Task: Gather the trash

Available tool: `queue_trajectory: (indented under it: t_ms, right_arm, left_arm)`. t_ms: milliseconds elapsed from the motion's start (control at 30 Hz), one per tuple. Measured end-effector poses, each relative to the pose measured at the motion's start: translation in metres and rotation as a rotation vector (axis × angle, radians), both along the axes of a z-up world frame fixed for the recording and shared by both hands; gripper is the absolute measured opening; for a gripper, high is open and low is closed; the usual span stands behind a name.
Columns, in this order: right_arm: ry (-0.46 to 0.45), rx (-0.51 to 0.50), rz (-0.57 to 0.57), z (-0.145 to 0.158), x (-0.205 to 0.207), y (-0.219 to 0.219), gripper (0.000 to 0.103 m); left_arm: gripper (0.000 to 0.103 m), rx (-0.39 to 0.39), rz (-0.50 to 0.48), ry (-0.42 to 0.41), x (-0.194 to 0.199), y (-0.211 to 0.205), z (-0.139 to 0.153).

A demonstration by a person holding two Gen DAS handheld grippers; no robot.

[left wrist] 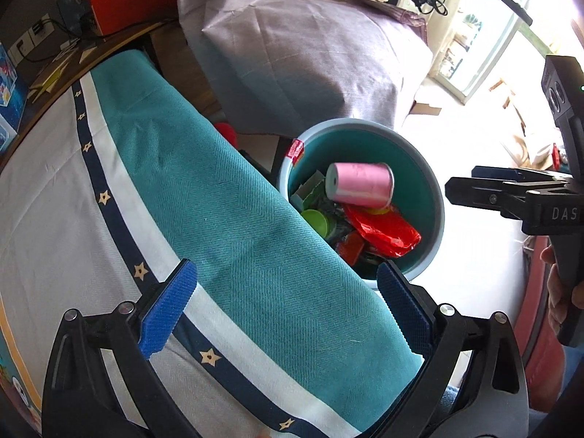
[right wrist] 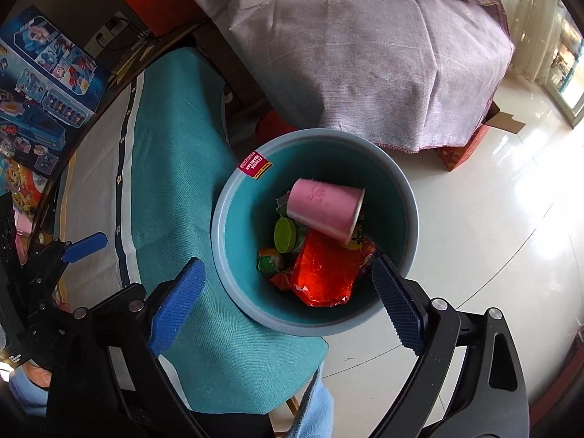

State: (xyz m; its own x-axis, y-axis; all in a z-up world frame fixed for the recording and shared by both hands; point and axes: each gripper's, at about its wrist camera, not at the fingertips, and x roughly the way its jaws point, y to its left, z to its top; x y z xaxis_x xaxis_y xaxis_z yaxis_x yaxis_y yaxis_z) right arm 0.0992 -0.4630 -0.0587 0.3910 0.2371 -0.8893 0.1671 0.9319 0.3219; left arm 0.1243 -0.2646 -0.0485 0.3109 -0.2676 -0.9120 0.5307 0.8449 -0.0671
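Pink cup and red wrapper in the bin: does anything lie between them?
No. In the right wrist view the pink cup lies tilted directly over the red wrapper, overlapping its upper edge.

The round teal plastic bin (right wrist: 398,197) has its near rim hidden behind the teal woven tablecloth (left wrist: 226,197) in the left wrist view. Under the pink paper cup (right wrist: 325,211) and crumpled red foil wrapper (right wrist: 325,277), the other scraps are too covered to identify. The bin's red sticker (right wrist: 254,165) carries print too small to read.
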Motion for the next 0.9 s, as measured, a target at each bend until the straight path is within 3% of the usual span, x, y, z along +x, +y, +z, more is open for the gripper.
queue_trajectory:
  t_ms: [67,433,900]
  right_arm:
    - [0.001,-0.018,0.001,0.004,-0.005,0.004,0.096]
    - [-0.015,-0.154,0.033,0.027,-0.044,0.037,0.096]
    - [-0.084,-0.194,0.084,0.054,-0.082,0.077,0.096]
  left_arm:
    - [0.099,-0.008,0.001,-0.006,-0.004,0.004,0.004]
    - [0.099,-0.041,0.022,-0.057,-0.034,0.034,0.027]
    - [0.099,-0.063,0.067,-0.116,-0.073,0.073,0.049]
